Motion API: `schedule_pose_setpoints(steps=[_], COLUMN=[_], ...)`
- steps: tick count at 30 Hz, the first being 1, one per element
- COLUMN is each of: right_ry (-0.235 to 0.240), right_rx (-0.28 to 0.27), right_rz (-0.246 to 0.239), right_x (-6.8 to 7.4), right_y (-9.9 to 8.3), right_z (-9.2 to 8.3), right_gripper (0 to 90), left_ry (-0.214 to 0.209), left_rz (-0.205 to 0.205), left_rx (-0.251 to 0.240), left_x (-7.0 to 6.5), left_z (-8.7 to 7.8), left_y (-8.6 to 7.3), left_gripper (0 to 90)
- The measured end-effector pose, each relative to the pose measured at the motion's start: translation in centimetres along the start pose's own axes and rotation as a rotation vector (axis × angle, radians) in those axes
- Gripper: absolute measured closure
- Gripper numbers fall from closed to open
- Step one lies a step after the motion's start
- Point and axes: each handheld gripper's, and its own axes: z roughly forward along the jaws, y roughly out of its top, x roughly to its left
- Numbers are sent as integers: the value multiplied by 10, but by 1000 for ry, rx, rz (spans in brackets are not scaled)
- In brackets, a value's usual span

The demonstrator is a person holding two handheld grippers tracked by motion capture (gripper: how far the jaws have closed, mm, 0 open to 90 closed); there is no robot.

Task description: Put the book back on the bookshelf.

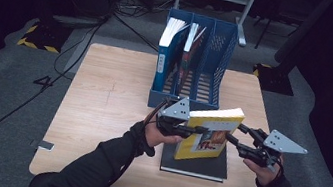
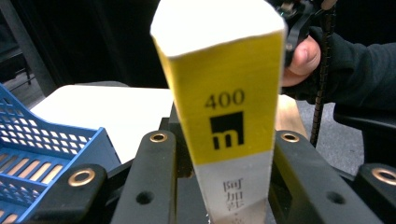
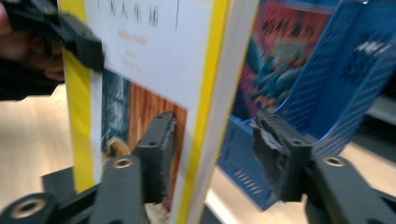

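Pinching yellow book (image 2: 219, 93) spine: left tool (image 2: 219, 154) | right tool (image 3: 212, 154) spread | spine reads "400", "m"

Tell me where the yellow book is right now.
In the high view the yellow book stands tilted at the table's near right, above a dark book, just before the blue file rack, gripped by the left gripper.
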Motion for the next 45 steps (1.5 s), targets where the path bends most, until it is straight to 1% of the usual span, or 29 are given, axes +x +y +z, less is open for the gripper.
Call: schedule_pose_setpoints(steps=[1, 5, 7, 8, 10, 12, 14, 15, 18, 20, 22, 24, 26, 34, 36, 37, 40, 45], right_ry=[14, 50, 45, 48, 54, 55, 48, 48, 53, 53, 53, 53, 55, 53, 50, 49, 43, 38], right_rx=[19, 64, 68, 66, 60, 59, 64, 62, 59, 62, 62, 63, 60, 63, 65, 65, 67, 67], right_rz=[11, 14, 3, 8, 16, 14, 10, 11, 8, 5, 4, 8, 5, 7, 7, 7, 11, 13], right_x=[1, 4, 6, 6, 5, 4, 5, 5, 5, 5, 5, 5, 5, 5, 5, 5, 4, 3], right_y=[-2, -7, -7, -6, -7, -7, -7, -7, -6, -6, -6, -6, -6, -6, -6, -6, -6, -7], right_z=[4, 13, 16, 16, 15, 15, 15, 15, 14, 14, 14, 14, 13, 14, 14, 14, 14, 14], right_gripper=[451, 459, 454, 459, 470, 476, 476, 476, 478, 478, 477, 477, 477, 480, 480, 483, 484, 481], left_ry=[3, 13, 16, 10, 4, 6, 12, 16, 14, 19, 24, 27, 26, 11, -1, -5, -1, -5], left_rz=[-1, 2, 1, -6, -12, -8, -19, -17, -9, -15, -12, 1, -8, -16, -41, -45, -64, -70], left_rx=[1, 13, 15, 5, 1, 6, 9, 14, 25, 32, 38, 34, 29, 25, 27, 33, 45, 53], left_x=[0, -1, -1, 0, 1, 2, 2, 2, 3, 2, 3, 2, 3, 3, 5, 7, 10, 11], left_z=[0, 2, 2, 2, 2, 3, 6, 7, 11, 13, 14, 13, 13, 13, 13, 13, 13, 14], left_y=[0, 3, 5, 7, 10, 13, 16, 17, 21, 24, 26, 28, 28, 28, 29, 30, 31, 33], left_gripper=[717, 693, 680, 668, 664, 651, 637, 630, 623, 624, 639, 666, 688, 733, 740, 743, 747, 750])
